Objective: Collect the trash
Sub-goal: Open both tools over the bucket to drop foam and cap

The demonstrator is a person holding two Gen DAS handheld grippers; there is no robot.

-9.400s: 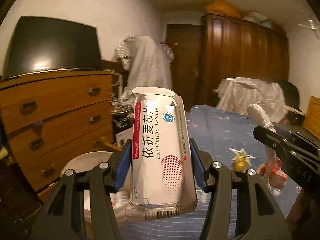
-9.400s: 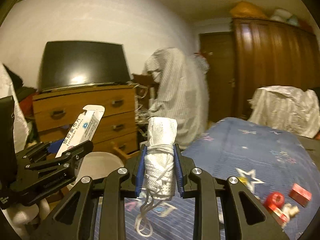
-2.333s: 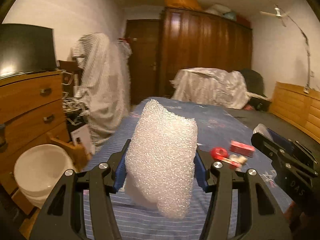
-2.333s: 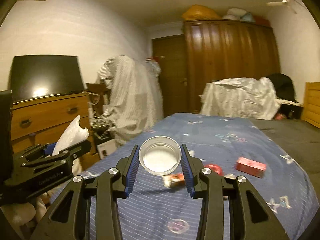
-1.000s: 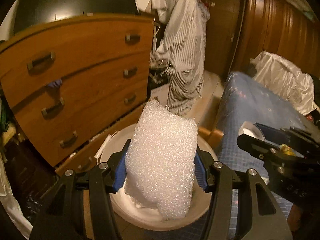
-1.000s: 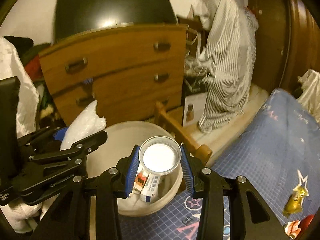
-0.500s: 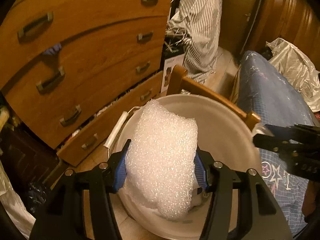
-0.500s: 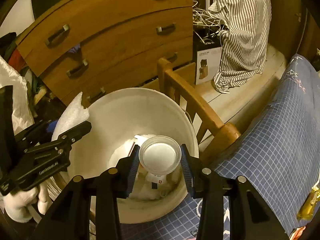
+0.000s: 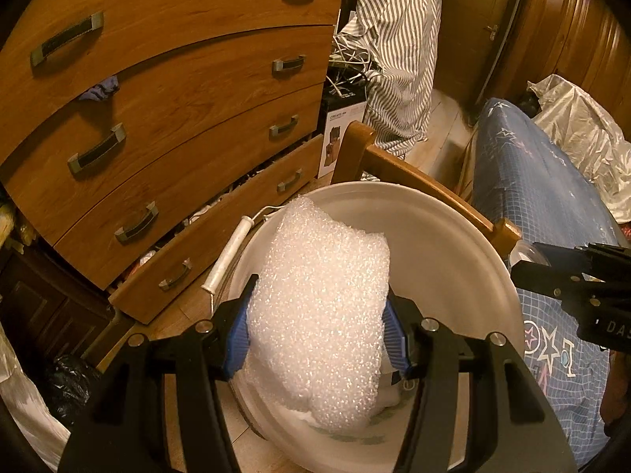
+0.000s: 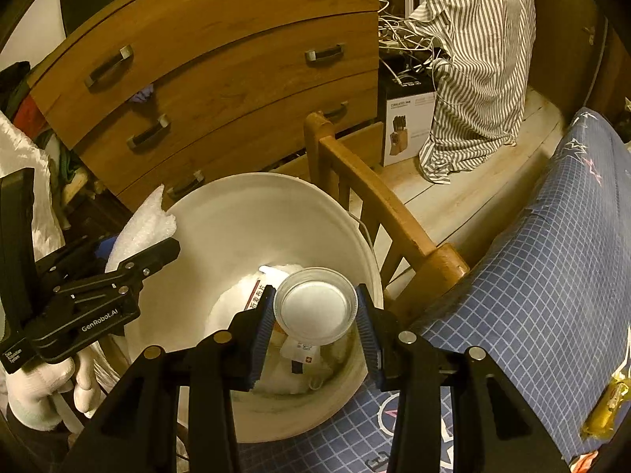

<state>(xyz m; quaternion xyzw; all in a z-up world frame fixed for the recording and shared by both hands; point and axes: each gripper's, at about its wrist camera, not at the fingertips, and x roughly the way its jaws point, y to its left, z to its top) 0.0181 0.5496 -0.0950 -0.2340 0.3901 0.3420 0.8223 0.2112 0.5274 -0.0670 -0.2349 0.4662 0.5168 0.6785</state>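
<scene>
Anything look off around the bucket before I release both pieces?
Two oddities: the bottom dresser drawer hangs open, and cloth pokes from an upper one. The foam and clear lid are both over the white bucket.

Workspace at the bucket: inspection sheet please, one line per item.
Surface: blue grid bedspread to the right; pale wood floor beyond.
Job's things: white bucket holds a medicine box and white waste; foam sheet and clear round cup both held above it.
Clutter: yellow wrapper on the bedspread.
Grippers: left tool shut on foam sheet; right tool shut on clear round cup.
Cables: white tangle behind the knife-block carton.
Surroundings: wooden dresser, bottom drawer ajar; wooden chair; striped cloth.
</scene>
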